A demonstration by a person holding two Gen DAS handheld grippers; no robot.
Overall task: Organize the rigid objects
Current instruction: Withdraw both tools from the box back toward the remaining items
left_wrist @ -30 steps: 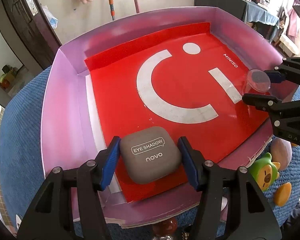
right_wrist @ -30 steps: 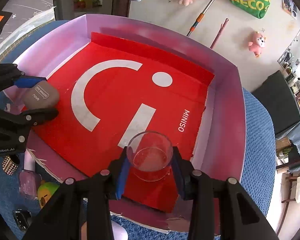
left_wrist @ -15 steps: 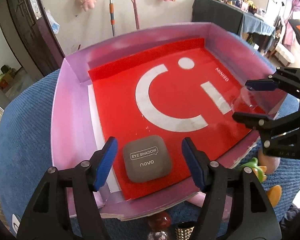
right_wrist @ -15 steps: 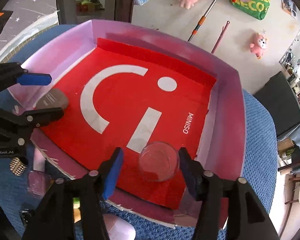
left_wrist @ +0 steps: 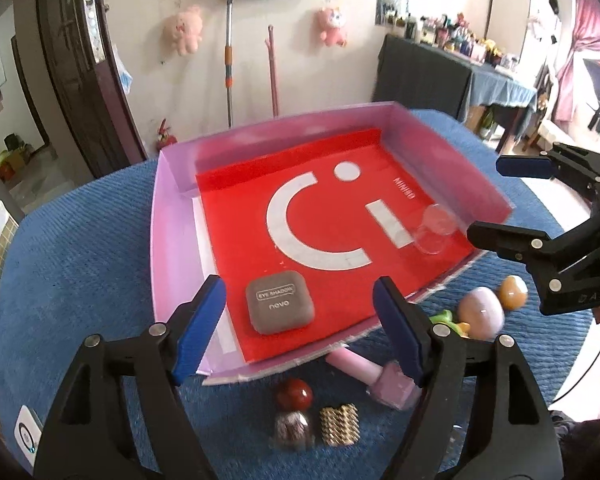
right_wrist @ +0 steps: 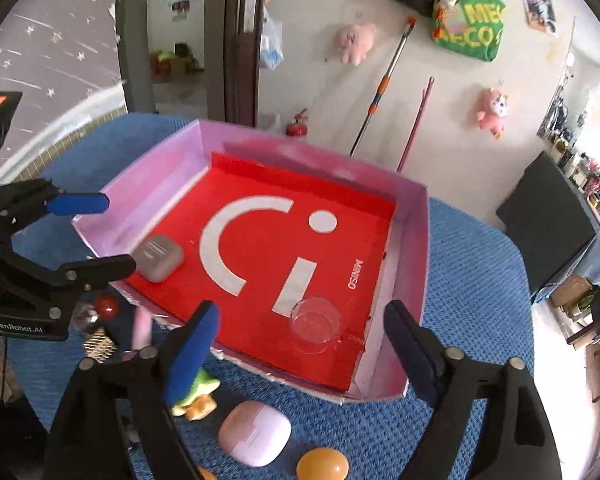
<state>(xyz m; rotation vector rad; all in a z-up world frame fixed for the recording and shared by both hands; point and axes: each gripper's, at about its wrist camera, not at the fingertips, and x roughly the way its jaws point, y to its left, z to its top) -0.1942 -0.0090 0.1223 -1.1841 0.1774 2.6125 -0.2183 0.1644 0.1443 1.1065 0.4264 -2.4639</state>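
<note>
Left gripper (left_wrist: 300, 328) spread wide, jaws just been opening, nothing between the pads. Grey eye-shadow case (left_wrist: 280, 306) lying flat at seven o'clock on the red floor of the pink tray (left_wrist: 172, 240). Clear glass cup (left_wrist: 434, 232) standing upright at four o'clock in the same tray. Right gripper (right_wrist: 300, 350) spread too, jaws just been opening, clear of the cup.
</note>
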